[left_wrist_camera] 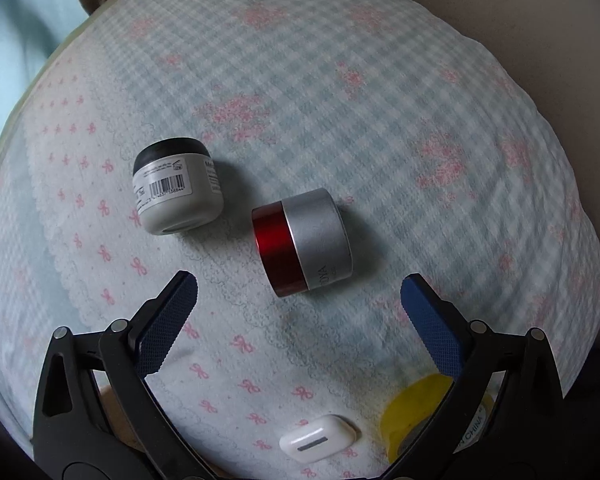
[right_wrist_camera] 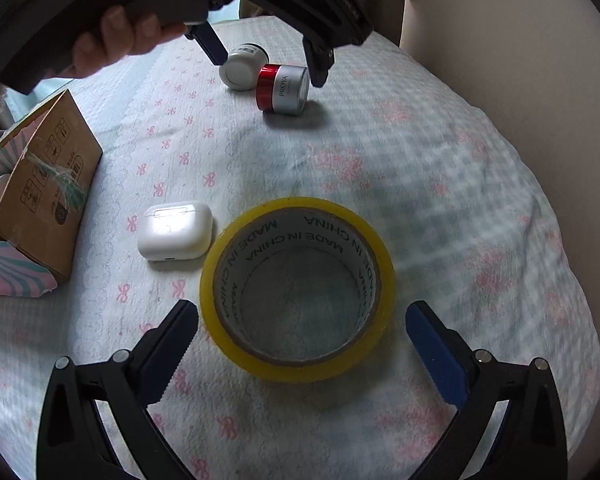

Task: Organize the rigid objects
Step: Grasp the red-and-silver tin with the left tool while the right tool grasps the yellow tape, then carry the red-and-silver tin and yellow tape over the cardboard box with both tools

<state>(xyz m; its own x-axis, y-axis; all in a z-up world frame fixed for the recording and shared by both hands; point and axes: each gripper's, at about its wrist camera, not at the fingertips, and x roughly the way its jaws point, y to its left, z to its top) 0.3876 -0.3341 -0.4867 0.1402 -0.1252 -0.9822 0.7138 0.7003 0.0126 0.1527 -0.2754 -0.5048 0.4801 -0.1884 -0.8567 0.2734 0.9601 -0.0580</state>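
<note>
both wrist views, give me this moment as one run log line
left gripper: open, above red-silver jar | right gripper: open, around yellow tape roll | earbud case: beside tape, untouched

Two toppled jars point(left_wrist_camera: 302, 242) on cloth point(left_wrist_camera: 340, 100)

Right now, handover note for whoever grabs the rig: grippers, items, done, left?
Left gripper: open, empty, hovering over the red-and-silver jar, which lies on its side beside the tipped grey jar.
Right gripper: open, empty, just short of the yellow tape roll, which lies flat.
White earbud case sits left of the tape.
Cardboard box at far left already holds something; contents unclear.
Left: both jars, tape and case remain loose on the cloth.
</note>
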